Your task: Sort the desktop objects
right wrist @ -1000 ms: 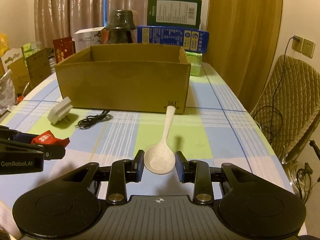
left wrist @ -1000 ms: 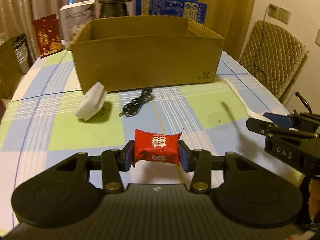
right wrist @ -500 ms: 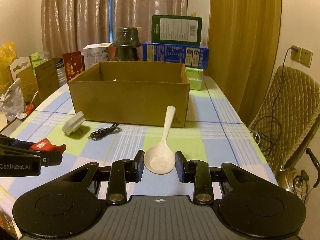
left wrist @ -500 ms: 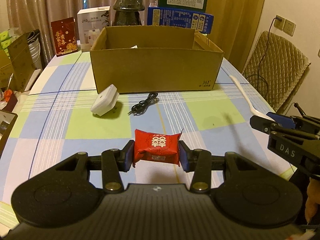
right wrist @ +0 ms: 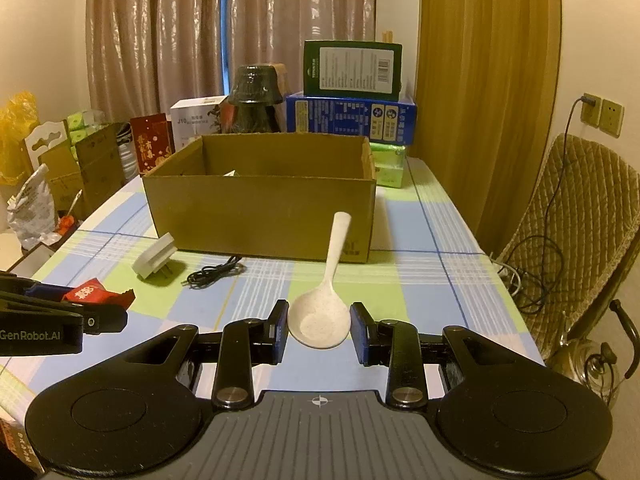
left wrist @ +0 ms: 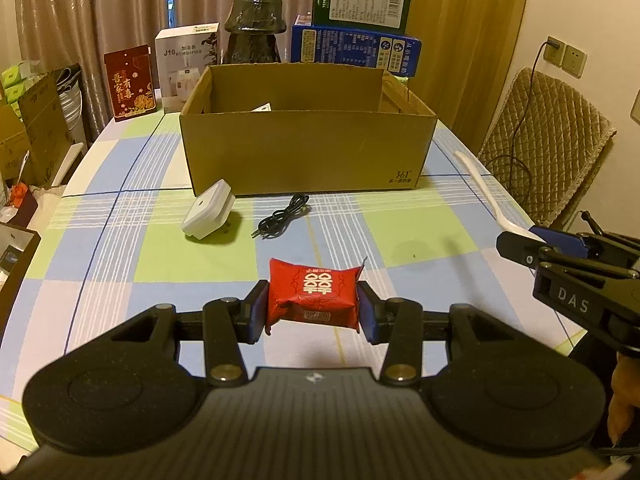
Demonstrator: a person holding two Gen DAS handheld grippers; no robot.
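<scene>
Fingers (left wrist: 366, 312) pinch red packet (left wrist: 314, 292) — cardboard box (left wrist: 306, 156) ahead.

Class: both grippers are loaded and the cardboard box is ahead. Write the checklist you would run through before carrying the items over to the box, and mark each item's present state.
1. Left gripper clamped on the red packet: ok, a pad on each side.
2. Right gripper clamped on the spoon bowl: ok, handle points towards the box.
3. Both items lifted off the table: ok.
4. Box open on top: ok.
5. Room inside the box: cannot tell, only a white corner shows above the wall.
6. Plug and cable clear of the path: ok, both lie low in front of the box.
</scene>
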